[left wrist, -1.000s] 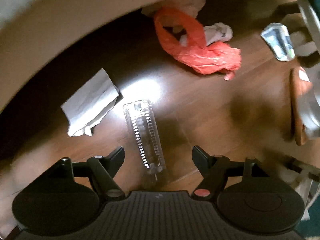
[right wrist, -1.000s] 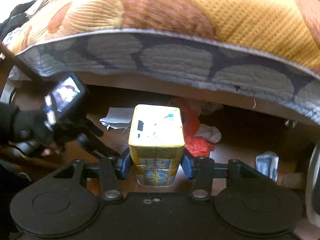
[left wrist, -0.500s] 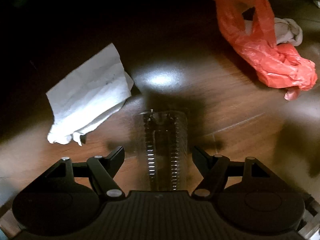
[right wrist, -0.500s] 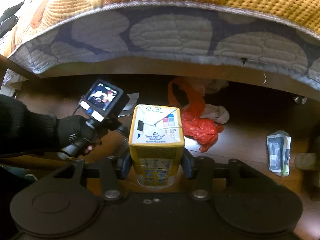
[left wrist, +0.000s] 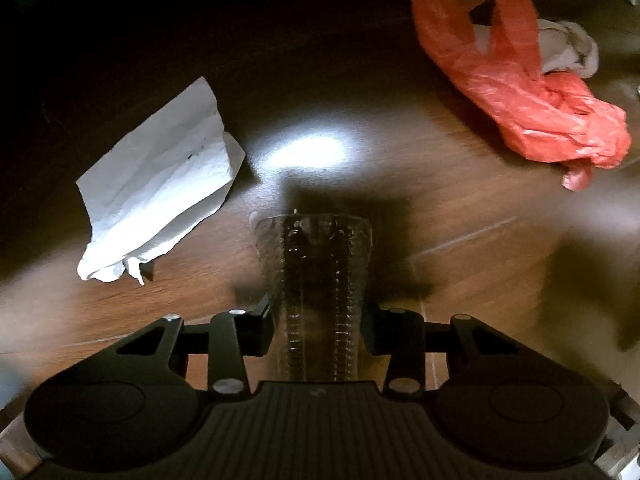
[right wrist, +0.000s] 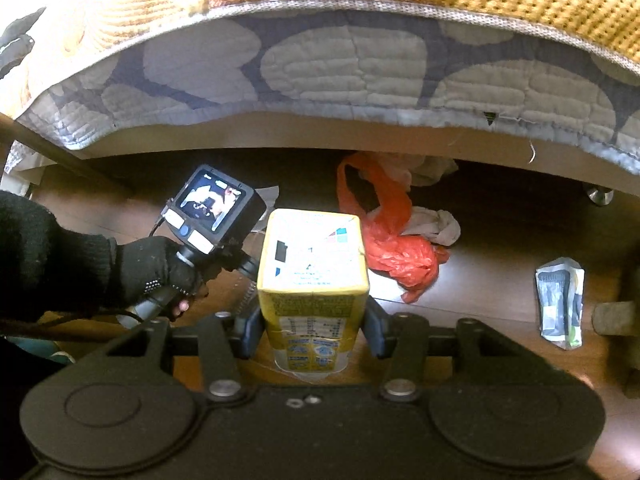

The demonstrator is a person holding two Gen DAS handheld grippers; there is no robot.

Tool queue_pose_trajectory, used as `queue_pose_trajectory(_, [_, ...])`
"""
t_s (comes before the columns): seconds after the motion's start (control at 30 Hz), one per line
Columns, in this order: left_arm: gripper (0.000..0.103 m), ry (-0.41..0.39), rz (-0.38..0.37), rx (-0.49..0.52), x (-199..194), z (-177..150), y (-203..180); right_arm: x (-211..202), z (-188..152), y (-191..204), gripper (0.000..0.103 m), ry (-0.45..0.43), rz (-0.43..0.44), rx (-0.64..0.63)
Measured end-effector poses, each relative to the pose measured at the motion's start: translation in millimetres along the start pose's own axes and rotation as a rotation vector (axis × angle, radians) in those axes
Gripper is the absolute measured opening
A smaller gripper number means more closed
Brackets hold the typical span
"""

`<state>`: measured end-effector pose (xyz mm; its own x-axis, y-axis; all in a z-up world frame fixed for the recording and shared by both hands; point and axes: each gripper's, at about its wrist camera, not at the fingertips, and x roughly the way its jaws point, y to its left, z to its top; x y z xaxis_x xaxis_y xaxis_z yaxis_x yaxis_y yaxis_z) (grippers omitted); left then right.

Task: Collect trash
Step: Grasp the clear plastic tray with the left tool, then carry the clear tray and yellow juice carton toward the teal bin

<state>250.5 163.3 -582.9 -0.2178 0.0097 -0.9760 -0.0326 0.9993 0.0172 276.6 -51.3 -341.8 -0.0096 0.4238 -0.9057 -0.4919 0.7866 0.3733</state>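
Left gripper (left wrist: 318, 326) fingers had just closed onto clear plastic tray (left wrist: 316, 280) on floor (left wrist: 460, 216) | right gripper (right wrist: 312, 330) clamped yellow carton (right wrist: 312, 272)

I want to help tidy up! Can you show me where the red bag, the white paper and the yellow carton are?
red bag (left wrist: 532, 116), left wrist view, on its crumpled middle.
white paper (left wrist: 160, 184), left wrist view, on its flat middle.
yellow carton (right wrist: 312, 256), right wrist view, on its top face.

Glossy wood floor (left wrist: 480, 208), ribbed clear plastic tray (left wrist: 316, 280), crumpled white paper (left wrist: 160, 184), quilted cloth bedding (right wrist: 360, 64).
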Motion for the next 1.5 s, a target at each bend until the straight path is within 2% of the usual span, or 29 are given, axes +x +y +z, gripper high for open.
queue_pose_trajectory(0.23, [0.040, -0.010, -0.019, 0.026, -45, -8, -20, -7, -2, 3, 0.050, -0.033, -0.004, -0.014])
queue_pose_trajectory(0.43, [0.041, -0.056, -0.044, 0.033, -115, -19, -38, -22, -3, 9, 0.050, -0.072, -0.002, -0.037])
queue_pose_trajectory(0.67, [0.041, -0.178, -0.031, -0.051, -218, -39, -44, -66, -1, 17, 0.049, -0.195, -0.023, -0.059])
queue_pose_trajectory(0.8, [0.041, -0.266, -0.030, -0.113, -269, -56, -49, -112, -6, 20, 0.049, -0.277, -0.033, -0.036])
queue_pose_trajectory(0.93, [0.041, -0.353, -0.067, -0.155, -317, -76, -62, -158, -17, 15, 0.049, -0.329, -0.057, -0.026])
queue_pose_trajectory(1.17, [0.041, -0.528, -0.099, -0.075, -407, -90, -122, -243, -50, -19, 0.049, -0.414, -0.120, 0.031])
queue_pose_trajectory(1.3, [0.041, -0.620, -0.135, -0.020, -457, -84, -166, -301, -65, -44, 0.049, -0.504, -0.187, 0.048])
queue_pose_trajectory(1.5, [0.041, -0.739, -0.168, 0.092, -520, -69, -250, -365, -79, -92, 0.049, -0.621, -0.295, 0.087])
